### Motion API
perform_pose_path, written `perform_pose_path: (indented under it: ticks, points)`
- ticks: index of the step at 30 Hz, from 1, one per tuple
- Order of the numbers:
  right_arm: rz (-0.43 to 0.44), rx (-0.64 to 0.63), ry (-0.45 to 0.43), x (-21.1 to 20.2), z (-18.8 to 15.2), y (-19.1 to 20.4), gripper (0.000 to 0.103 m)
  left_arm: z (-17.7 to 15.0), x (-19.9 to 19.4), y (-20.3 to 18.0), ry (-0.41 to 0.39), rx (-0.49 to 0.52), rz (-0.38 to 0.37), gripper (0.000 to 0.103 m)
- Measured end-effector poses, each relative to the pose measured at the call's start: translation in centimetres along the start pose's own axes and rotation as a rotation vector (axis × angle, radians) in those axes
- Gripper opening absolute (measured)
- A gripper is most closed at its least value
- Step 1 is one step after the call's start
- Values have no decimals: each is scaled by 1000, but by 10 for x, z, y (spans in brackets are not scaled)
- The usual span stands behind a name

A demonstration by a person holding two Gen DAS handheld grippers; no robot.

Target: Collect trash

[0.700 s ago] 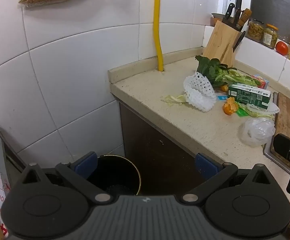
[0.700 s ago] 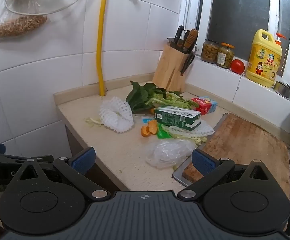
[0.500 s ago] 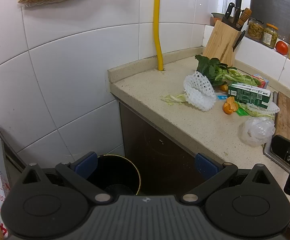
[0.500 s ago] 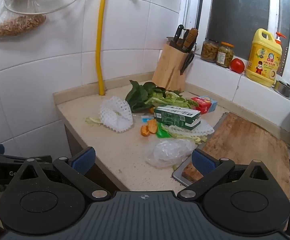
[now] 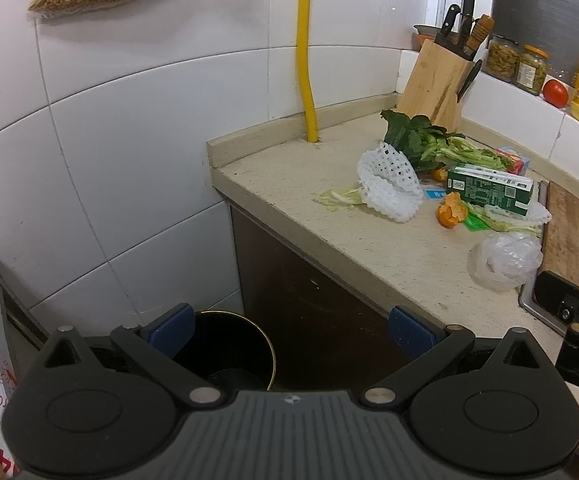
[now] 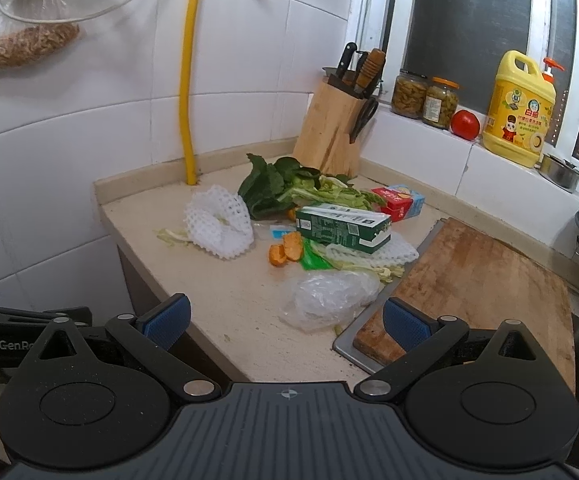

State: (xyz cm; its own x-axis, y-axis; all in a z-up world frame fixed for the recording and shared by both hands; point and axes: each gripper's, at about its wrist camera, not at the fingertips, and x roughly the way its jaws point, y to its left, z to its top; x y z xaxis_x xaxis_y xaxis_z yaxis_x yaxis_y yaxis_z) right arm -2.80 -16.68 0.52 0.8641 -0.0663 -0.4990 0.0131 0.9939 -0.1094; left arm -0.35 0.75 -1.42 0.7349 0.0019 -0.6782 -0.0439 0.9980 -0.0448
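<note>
Ahead of our right gripper (image 6: 285,320) we see the speckled stone countertop (image 6: 225,292), with a worn wooden cutting board (image 6: 477,276) to its right. Below our left gripper (image 5: 291,330) stands a round black trash bin (image 5: 229,344) with a thin brass-coloured rim. Farther ahead lie leafy greens (image 6: 285,188), a green rectangular carton (image 6: 343,228) and a white foam fruit net (image 6: 217,220). A crumpled clear plastic bag (image 6: 329,296) sits nearest, just beyond our right fingertips. Curled orange peel (image 6: 285,250) lies beyond it. Both grippers are spread wide, holding nothing.
</note>
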Motion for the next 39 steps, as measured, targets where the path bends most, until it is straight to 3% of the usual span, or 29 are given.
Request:
perform_pose_path:
  ticks: [12,16,39]
  points:
    - [0,-8,92,3,0,2,103,0,-3,2,0,5,-13,100]
    - [-3,-14,58,5,0,5,103,0,-2,3,2,7,-16,100]
    - [27,-11,88,38,5,-15,103,17,28,-22,29,21,-41,99]
